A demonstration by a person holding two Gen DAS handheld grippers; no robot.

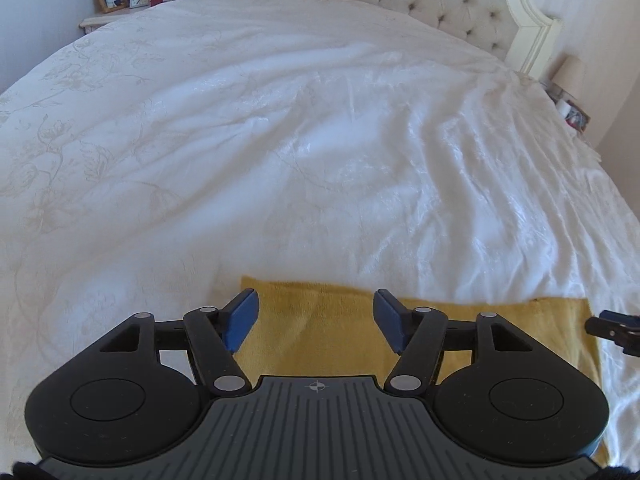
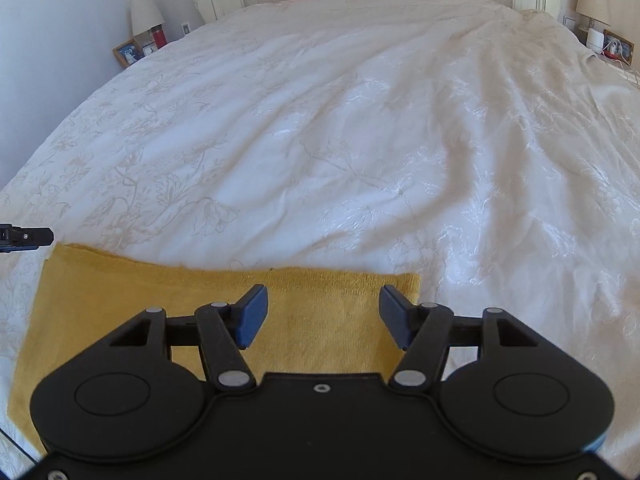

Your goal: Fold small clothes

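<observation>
Yellow cloth (image 2: pixel 224 312) flat on white bedspread (image 2: pixel 320 140), long axis across both claws: left gripper (image 1: pixel 316 320) over left end, right gripper (image 2: pixel 324 316) over right end, both agape, empty, seemingly clear of fabric.

Bright daylight — soft, fisheye-warped edges

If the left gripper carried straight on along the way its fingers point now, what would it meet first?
Most likely the yellow cloth lying flat on the white bedspread: the left gripper points down at it with jaws open and empty. Depth is hard to judge.
</observation>
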